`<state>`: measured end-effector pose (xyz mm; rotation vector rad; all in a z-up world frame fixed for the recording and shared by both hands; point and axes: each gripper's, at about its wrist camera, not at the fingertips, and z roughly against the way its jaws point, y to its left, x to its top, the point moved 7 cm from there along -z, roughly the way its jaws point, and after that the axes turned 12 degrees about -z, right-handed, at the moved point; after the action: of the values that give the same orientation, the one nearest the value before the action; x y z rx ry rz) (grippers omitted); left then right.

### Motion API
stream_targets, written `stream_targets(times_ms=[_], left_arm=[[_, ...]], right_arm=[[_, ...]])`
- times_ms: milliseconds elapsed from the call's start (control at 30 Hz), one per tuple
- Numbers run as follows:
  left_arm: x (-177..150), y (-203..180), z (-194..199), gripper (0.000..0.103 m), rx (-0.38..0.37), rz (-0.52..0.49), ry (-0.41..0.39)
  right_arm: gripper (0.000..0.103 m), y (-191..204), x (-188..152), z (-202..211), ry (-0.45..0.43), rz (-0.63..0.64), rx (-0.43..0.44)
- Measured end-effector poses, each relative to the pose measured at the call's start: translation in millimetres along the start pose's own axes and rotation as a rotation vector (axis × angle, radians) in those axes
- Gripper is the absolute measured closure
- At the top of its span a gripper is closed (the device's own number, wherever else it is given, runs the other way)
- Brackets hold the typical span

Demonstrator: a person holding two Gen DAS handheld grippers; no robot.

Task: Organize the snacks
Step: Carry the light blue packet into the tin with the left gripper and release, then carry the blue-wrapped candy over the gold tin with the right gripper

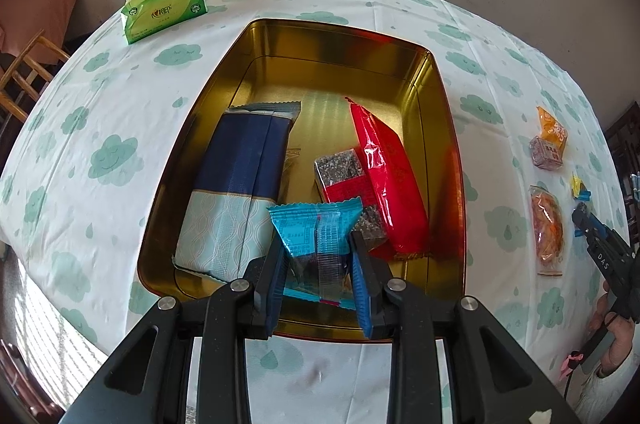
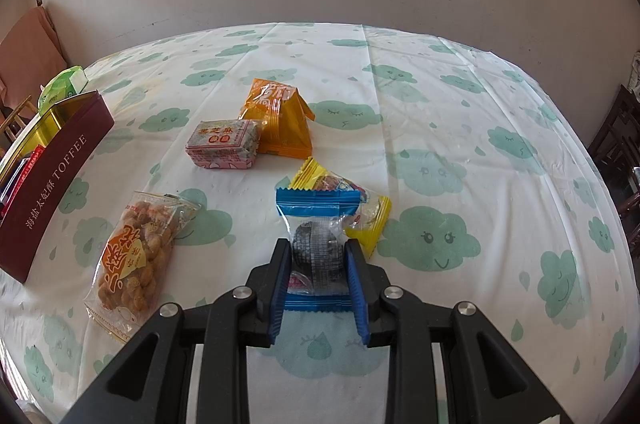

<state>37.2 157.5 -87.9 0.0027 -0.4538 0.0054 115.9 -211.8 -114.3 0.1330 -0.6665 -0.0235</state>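
Fingers of the left gripper [image 1: 318, 256] pinch a light-blue plastic snack packet [image 1: 316, 234] by its sides, holding it above the near end of a rectangular gold-lined metal tin [image 1: 452, 152]. Just beyond the packet, inside the tin, lie a clear-and-red pack of dark seed brittle [image 1: 344, 176] and, leaning on the tin's right wall, a long red foil pack [image 1: 390, 184]. To the left of the claw a large navy-and-pale-blue wrapped pack [image 1: 236, 192] fills that side of the tin. Far beyond on the left stands a green tissue pack [image 1: 164, 6] on the white tablecloth with green clouds [image 1: 112, 96].

The right gripper [image 2: 318, 264] has its blue pads pressed against the sides of a clear snack packet with blue ends [image 2: 318, 232], which lies on the cloth. Touching it on the right is a yellow-edged clear candy packet [image 2: 370, 216]. Left of this claw lies a clear bag of golden fried nuggets [image 2: 134, 260]; further ahead sit a pink paper-wrapped sesame block [image 2: 224, 144] and, just beside it, an orange foil pouch [image 2: 278, 120]. The tin's maroon outer wall reads TOFFEE at far left.
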Motion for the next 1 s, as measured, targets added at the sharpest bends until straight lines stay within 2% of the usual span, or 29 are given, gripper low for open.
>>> stream_targets(times_ms=[333, 533, 600, 667, 767, 1000], left_arm=[[-1.4, 3.0, 0.0, 0.073, -0.017, 0.019, -0.008], [0.2, -1.5, 6.9, 0.063, -0.022, -0.004, -0.057], [2.5, -3.4, 11.2, 0.052, -0.011, -0.016, -0.084], [5.8, -3.9, 16.9, 0.049, 0.006, -0.033, -0.117], [10.3, -3.1, 25.7, 0.038, 0.026, -0.048, -0.159], [14.6, 21.5, 45.1, 0.026, 0.079, -0.011, -0.221]], right_arm=[[0.076, 1.8, 0.0, 0.4, 0.005, 0.003, -0.023], [0.077, 6.2, 0.4, 8.9, 0.000, 0.013, -0.037], [0.077, 10.0, 2.3, 15.5, -0.010, 0.015, -0.032], [0.077, 15.6, 5.1, 23.3, -0.019, 0.015, -0.019], [0.077, 31.2, 9.8, 36.1, -0.031, 0.021, 0.021], [0.077, 105.2, 10.2, 60.4, -0.042, 0.099, 0.161]])
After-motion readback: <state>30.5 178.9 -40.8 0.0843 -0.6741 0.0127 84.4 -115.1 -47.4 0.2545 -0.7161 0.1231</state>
